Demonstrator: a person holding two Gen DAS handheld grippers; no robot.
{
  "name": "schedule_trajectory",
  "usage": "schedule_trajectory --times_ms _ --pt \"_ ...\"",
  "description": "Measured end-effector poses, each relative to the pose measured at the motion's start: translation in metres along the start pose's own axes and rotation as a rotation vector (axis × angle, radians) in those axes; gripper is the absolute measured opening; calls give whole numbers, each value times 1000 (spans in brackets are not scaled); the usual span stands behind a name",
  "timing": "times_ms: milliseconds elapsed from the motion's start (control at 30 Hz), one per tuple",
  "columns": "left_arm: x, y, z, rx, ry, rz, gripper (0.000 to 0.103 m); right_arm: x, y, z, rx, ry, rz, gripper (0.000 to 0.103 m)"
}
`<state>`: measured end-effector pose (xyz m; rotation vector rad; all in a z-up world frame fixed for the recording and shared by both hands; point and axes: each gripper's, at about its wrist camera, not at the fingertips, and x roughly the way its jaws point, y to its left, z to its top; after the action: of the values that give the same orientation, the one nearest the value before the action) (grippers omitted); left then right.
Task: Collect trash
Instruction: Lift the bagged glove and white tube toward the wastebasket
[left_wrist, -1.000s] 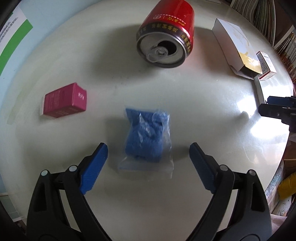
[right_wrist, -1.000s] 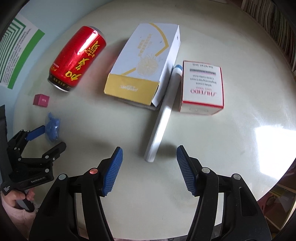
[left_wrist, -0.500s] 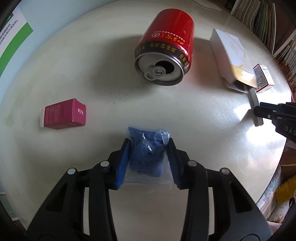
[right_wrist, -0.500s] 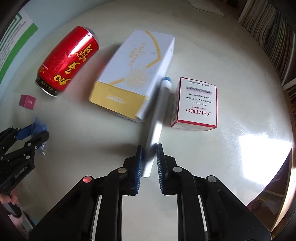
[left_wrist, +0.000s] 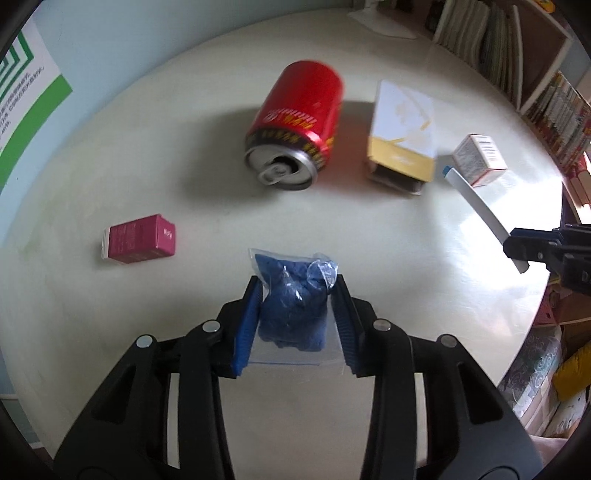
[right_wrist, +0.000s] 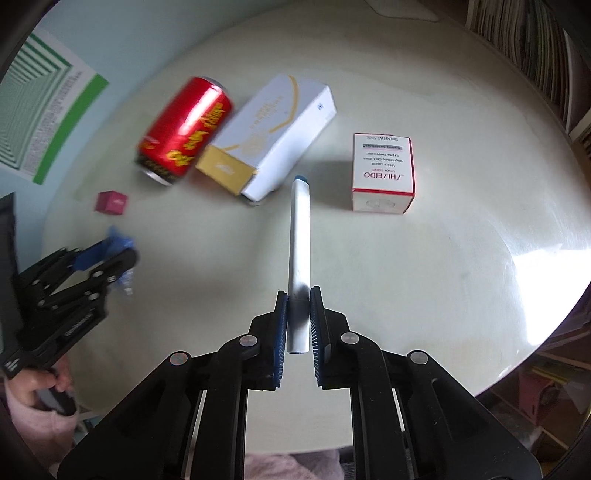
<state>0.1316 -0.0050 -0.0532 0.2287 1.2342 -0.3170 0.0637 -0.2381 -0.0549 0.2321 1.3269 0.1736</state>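
now blue bag (left_wrist: 293, 295) between left gripper (left_wrist: 295, 295) pads, clamped

**Daylight from the right, soft blur on the left**

Bright daylight glares white off the table (right_wrist: 480, 229) at its right edge, in both views. Soft shadows fall leftward from the red can (left_wrist: 295, 125) and the boxes. The can and the far gripper (right_wrist: 107, 258) smear with motion blur. Fisheye bending curves the table's rim; the corners go black.
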Motion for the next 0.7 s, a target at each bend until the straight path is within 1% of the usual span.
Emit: schedule_trajectory --times_ms 133,200,300,333,433,500,633,700 --pt "-10 -24 -6 42 -17 -8 36 -23 -5 -17 2 -32 29 13" --pt "-24 -36 -5 73 -21 -12 36 -33 -3 -27 2 -46 27 13" --pt "-30 -57 -10 118 -24 -24 36 -51 -10 -41 24 -76 28 13" --pt "-23 -70 -1 133 -25 -27 36 -54 -13 -46 37 -87 26 13" --pt "-27 -98 2 205 -26 -43 36 -60 -25 -57 82 -113 19 13" --pt "-25 -121 -4 262 -27 -62 36 -66 -38 -70 124 -129 12 13" --pt "-26 -171 -5 379 -29 -98 36 -81 -72 -102 224 -150 -9 13" --pt "-27 -198 -7 454 -25 -124 36 -89 -88 -119 279 -160 -23 13"
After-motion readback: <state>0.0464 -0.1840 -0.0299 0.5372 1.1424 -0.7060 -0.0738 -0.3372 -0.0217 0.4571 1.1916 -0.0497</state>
